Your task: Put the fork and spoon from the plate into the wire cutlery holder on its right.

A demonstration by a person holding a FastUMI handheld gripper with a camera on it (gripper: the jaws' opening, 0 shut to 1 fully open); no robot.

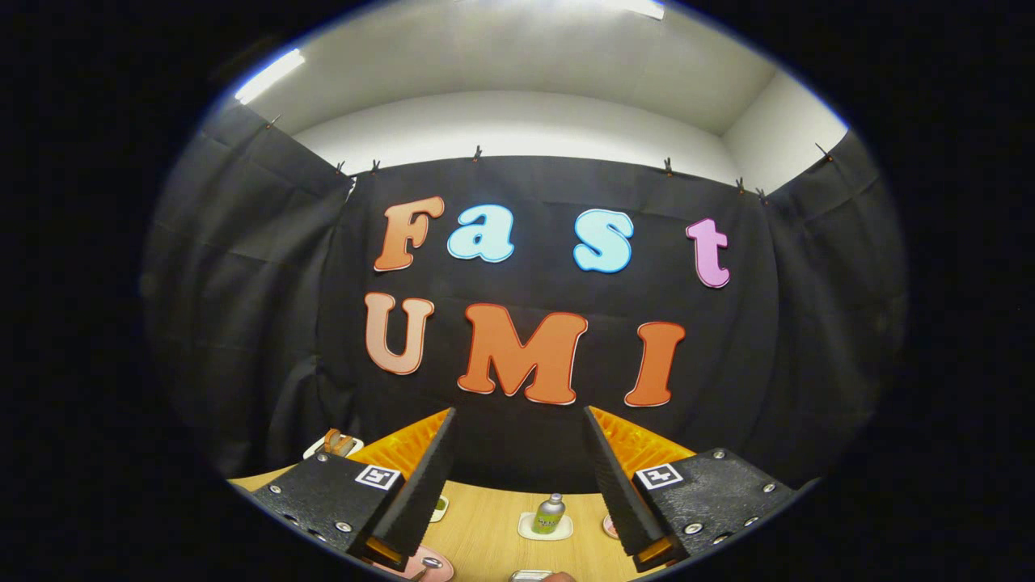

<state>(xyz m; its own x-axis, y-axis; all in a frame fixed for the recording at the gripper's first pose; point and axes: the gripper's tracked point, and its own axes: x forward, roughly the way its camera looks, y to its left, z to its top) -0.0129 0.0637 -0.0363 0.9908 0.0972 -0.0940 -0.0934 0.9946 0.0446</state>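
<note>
Apparently nothing is done yet: the hand-held gripper point(517, 477) hangs spread and empty above the worktop point(485, 525), a small bottle point(550, 513) between its fingers; both utensils remain.

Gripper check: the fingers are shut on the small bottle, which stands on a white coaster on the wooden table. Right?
Not quite. In the gripper view the gripper is open and holds nothing; the small bottle stands apart, beyond the fingers, seen in the gap between them. It does stand on a white coaster on the wooden table.
</note>
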